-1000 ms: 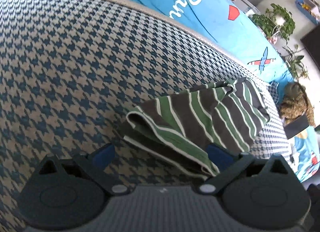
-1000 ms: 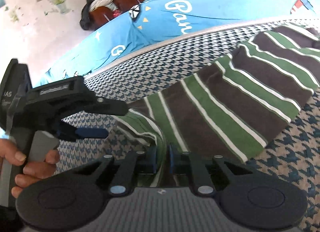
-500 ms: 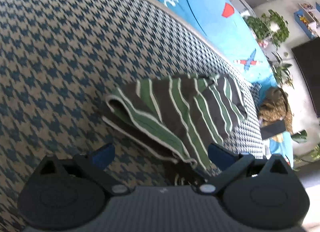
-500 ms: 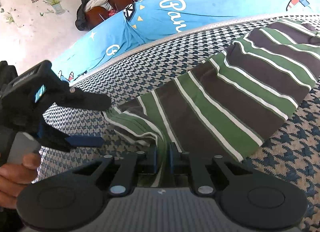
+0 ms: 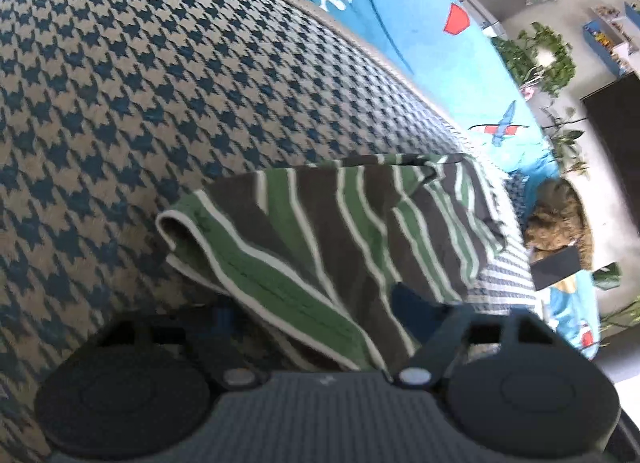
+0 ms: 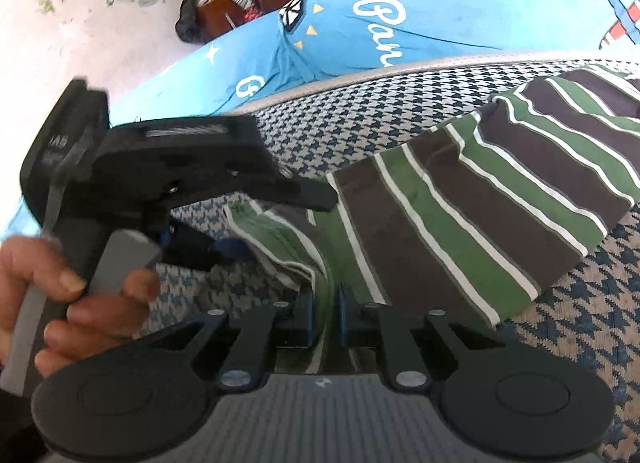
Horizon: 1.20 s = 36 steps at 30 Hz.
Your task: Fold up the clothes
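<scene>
A garment striped in green, dark brown and white (image 5: 320, 231) lies folded on the houndstooth cushion (image 5: 120, 103). In the left wrist view my left gripper (image 5: 316, 311) is open, and the near folded edge of the garment reaches in between its fingers. The right wrist view shows that same left gripper (image 6: 276, 223) from the side, one finger above the garment's corner and one below, held by a hand (image 6: 60, 295). My right gripper (image 6: 324, 311) is shut on the near edge of the striped garment (image 6: 480, 215), with cloth pinched between its blue pads.
A bright blue sheet with white lettering (image 6: 360, 31) runs behind the cushion. Potted plants (image 5: 536, 59) and a brown furry heap (image 5: 560, 219) stand past the cushion's far end. Brown chairs with dark clothes (image 6: 240, 3) sit by the wall.
My left gripper has moved forward onto the garment's folded corner, so cloth now lies between its open fingers. The right gripper has stayed shut on the garment's edge.
</scene>
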{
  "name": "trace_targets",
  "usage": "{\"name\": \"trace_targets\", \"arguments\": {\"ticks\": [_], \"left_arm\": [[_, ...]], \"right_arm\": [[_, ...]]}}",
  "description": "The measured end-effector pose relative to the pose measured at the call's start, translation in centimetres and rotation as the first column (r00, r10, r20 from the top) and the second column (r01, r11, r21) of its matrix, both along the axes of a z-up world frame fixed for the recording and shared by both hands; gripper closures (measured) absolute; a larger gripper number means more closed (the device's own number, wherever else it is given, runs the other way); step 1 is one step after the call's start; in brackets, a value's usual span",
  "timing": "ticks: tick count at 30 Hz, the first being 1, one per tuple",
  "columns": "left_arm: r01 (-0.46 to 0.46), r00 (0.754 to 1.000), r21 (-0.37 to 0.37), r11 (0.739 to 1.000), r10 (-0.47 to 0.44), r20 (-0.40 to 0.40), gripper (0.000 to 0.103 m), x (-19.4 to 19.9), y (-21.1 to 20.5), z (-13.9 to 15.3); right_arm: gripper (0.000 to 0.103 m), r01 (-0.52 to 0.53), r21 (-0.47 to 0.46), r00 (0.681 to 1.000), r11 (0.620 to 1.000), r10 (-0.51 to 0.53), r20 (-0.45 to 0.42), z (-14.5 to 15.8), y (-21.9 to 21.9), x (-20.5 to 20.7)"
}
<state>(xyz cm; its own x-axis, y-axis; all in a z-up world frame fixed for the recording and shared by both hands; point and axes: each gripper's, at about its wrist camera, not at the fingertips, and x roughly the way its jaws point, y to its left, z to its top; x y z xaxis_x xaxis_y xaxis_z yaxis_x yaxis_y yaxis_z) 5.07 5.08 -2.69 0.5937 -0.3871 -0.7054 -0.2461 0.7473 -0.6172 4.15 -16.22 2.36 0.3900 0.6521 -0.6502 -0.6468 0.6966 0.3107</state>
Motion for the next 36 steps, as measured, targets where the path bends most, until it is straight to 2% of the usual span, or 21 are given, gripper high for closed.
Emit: {"name": "trace_targets", "arguments": {"ticks": [1, 3, 4, 7, 9, 14, 18, 20, 21, 24, 26, 27, 28, 31, 36], "left_arm": [[-0.001, 1.0, 0.013, 1.0, 0.001, 0.004, 0.045, 0.1, -0.1, 0.0], [0.005, 1.0, 0.036, 0.999, -0.006, 0.009, 0.051, 0.2, -0.5, 0.1], [0.01, 1.0, 0.048, 0.999, -0.01, 0.011, 0.053, 0.3, -0.6, 0.3], [0.027, 1.0, 0.075, 0.997, -0.028, 0.011, 0.054, 0.7, -1.1, 0.6], [0.035, 0.999, 0.09, 0.995, -0.037, 0.012, 0.054, 0.8, -1.1, 0.8], [0.036, 0.999, 0.095, 0.995, -0.037, 0.01, 0.054, 1.0, -1.0, 0.9], [0.036, 0.999, 0.089, 0.995, -0.037, 0.012, 0.054, 0.9, -0.6, 0.9], [0.036, 0.999, 0.087, 0.996, -0.037, 0.015, 0.054, 0.7, -0.3, 0.9], [0.036, 0.999, 0.087, 0.996, -0.037, 0.016, 0.054, 0.6, -0.1, 0.9], [0.033, 0.999, 0.084, 0.996, -0.035, 0.022, 0.048, 0.5, 0.5, 0.7], [0.033, 0.999, 0.067, 0.997, -0.035, 0.03, 0.044, 0.7, 0.9, 0.6], [0.033, 0.999, 0.069, 0.997, -0.036, 0.036, 0.044, 0.7, 1.0, 0.6], [0.035, 0.998, 0.09, 0.995, -0.039, 0.043, 0.049, 0.8, 0.9, 0.7], [0.046, 0.997, 0.168, 0.985, -0.057, 0.061, 0.083, 0.9, 0.6, 1.0], [0.028, 0.993, 0.219, 0.975, -0.053, 0.109, 0.092, 0.0, 1.3, 2.4]], "right_arm": [[0.088, -0.01, -0.013, 1.0, 1.0, 0.01, 0.014, 0.0, 0.2, -0.2], [0.08, -0.034, -0.037, 0.999, 0.999, 0.036, 0.038, -0.1, 0.7, -0.6], [0.072, -0.047, -0.042, 0.998, 0.998, 0.049, 0.038, -0.2, 0.9, -0.8], [0.053, -0.091, -0.048, 0.995, 0.995, 0.093, 0.035, -0.4, 1.5, -1.2], [0.047, -0.123, -0.068, 0.99, 0.99, 0.127, 0.056, -0.6, 1.9, -1.7], [0.034, -0.173, -0.135, 0.974, 0.976, 0.191, 0.126, -1.1, 3.2, -3.0], [0.033, -0.191, -0.191, 0.956, 0.963, 0.227, 0.185, -1.7, 4.3, -3.9], [0.034, -0.182, -0.216, 0.947, 0.959, 0.23, 0.222, -2.0, 4.8, -4.2], [0.037, -0.173, -0.226, 0.945, 0.959, 0.227, 0.237, -2.1, 4.9, -4.3], [0.057, -0.139, -0.24, 0.942, 0.961, 0.203, 0.268, -2.3, 5.0, -4.3], [0.082, -0.105, -0.242, 0.946, 0.965, 0.172, 0.275, -2.3, 4.9, -3.9], [0.086, -0.09, -0.238, 0.95, 0.967, 0.155, 0.271, -2.2, 4.7, -3.7], [0.088, -0.078, -0.23, 0.955, 0.97, 0.139, 0.262, -2.2, 4.6, -3.4], [0.089, -0.072, -0.208, 0.961, 0.975, 0.124, 0.246, -1.9, 4.5, -3.3], [0.089, -0.082, -0.15, 0.966, 0.985, 0.116, 0.232, -1.2, 4.9, -3.3]]}}
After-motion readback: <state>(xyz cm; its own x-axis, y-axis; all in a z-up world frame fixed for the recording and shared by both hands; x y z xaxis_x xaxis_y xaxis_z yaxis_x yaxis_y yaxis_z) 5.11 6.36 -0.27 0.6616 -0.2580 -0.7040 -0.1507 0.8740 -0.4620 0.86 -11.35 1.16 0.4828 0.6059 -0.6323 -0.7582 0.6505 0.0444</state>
